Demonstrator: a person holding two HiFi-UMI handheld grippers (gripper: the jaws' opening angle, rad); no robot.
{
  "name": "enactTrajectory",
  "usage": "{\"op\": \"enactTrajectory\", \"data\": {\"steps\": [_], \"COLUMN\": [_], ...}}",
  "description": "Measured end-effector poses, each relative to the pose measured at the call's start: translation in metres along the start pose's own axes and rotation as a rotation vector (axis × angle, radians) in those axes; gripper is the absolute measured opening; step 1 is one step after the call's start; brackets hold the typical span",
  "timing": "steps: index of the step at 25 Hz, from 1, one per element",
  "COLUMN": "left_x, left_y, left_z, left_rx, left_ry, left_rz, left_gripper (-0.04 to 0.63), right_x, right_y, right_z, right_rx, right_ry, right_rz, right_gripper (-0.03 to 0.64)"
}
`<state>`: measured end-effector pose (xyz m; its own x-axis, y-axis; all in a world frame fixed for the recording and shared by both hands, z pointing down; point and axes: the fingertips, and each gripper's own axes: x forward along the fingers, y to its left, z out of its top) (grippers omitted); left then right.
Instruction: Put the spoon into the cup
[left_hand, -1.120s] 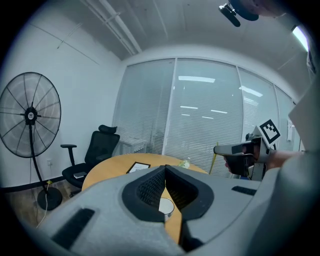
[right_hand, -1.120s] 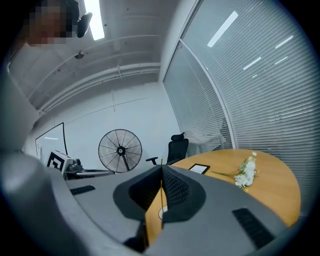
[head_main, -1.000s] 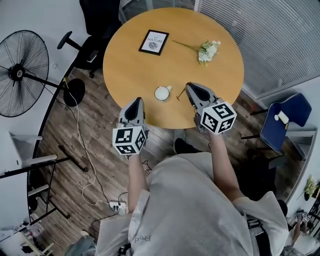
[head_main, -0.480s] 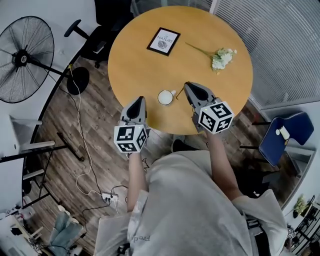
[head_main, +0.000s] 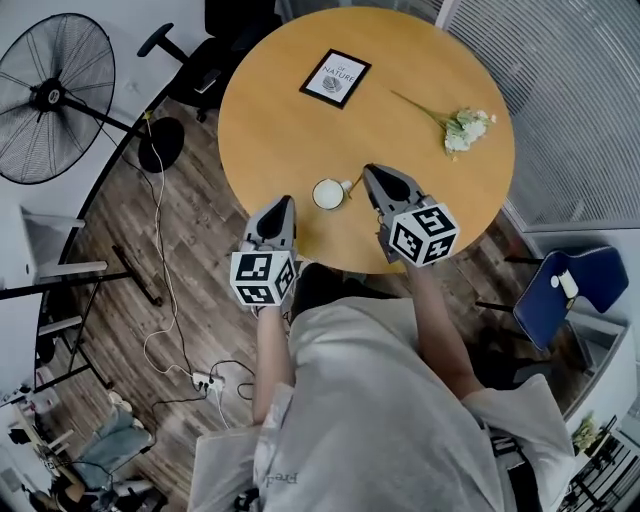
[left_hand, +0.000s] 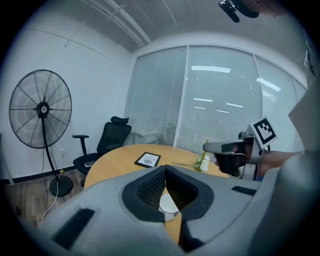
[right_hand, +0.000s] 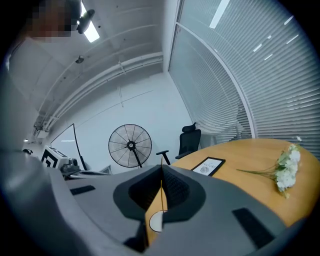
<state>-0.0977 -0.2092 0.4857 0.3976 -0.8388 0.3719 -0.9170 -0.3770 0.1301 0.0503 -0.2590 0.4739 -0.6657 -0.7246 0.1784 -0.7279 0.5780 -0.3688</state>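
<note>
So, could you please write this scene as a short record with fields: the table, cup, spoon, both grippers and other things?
table: round, wooden
cup: white, upright, near the person's edge of the table
spoon: thin, beside the cup, not yet in it
right gripper: shut on the spoon
left gripper: jaws together, empty, on the cup's other side
other things: picture frame and flower on the table; fan on the floor

The cup (head_main: 327, 193) stands close to the table's (head_main: 290, 130) near edge, with the spoon (head_main: 351, 187) just to its right. The framed picture (head_main: 336, 79) lies by the far edge and the flowers (head_main: 462, 128) toward the right edge.
</note>
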Motion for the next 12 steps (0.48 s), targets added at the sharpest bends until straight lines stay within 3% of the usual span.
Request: {"op": "enactTrajectory", "data": {"steps": [12], "left_x": [-0.003], "left_y": [0.005], "left_z": [-0.024], "left_rx": [-0.036], "left_ry": [0.034], "left_rz": [0.019], "left_gripper": [0.009], "right_x": [0.02], "right_y": [0.002], "right_z": [-0.01], "right_rx": [0.005], "right_ry": [0.002], "right_rz": [0.013], "right_gripper": [0.003]}}
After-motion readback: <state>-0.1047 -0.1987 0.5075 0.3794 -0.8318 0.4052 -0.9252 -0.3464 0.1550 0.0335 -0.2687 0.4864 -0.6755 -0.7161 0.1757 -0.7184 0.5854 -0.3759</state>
